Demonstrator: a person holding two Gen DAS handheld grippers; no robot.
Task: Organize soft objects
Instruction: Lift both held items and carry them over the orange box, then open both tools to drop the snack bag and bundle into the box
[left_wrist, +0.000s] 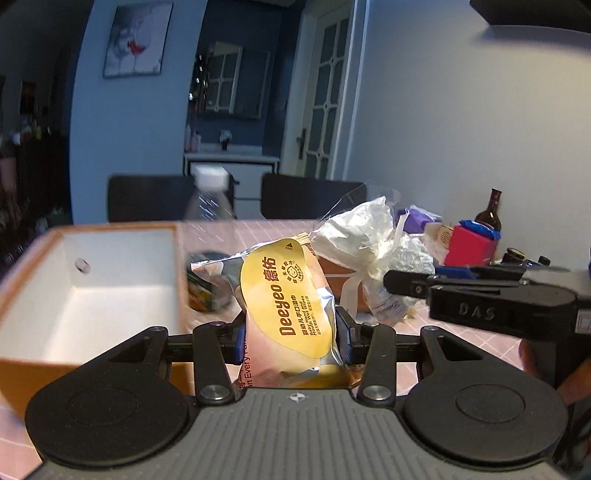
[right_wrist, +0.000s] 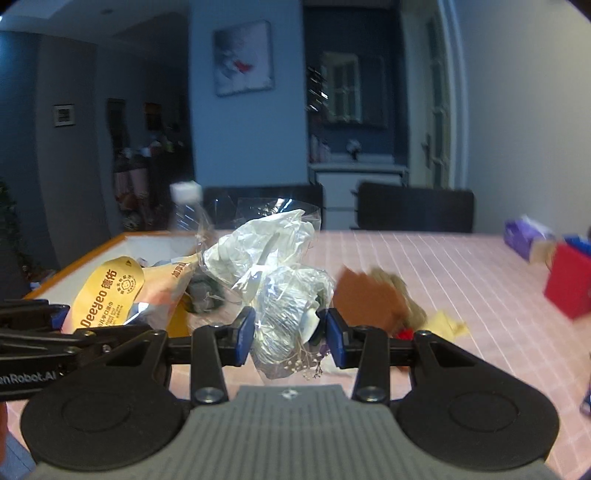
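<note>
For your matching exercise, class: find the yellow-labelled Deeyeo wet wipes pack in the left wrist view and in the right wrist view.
Left wrist view: the wet wipes pack stands at centre, clamped between the left gripper jaws.
Right wrist view: the same pack sits at lower left.
Shared landmark: the orange-rimmed white box, beside the pack in both views.

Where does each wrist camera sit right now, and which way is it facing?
Left wrist: behind the left gripper, shut on the yellow-labelled foil wipes pack; faces the white-lined orange box and table; right gripper at right.
Right wrist: behind the right gripper, shut on the crinkled clear plastic bag; left gripper at left.
Shared: pack, bag, box, pink checked table.
</note>
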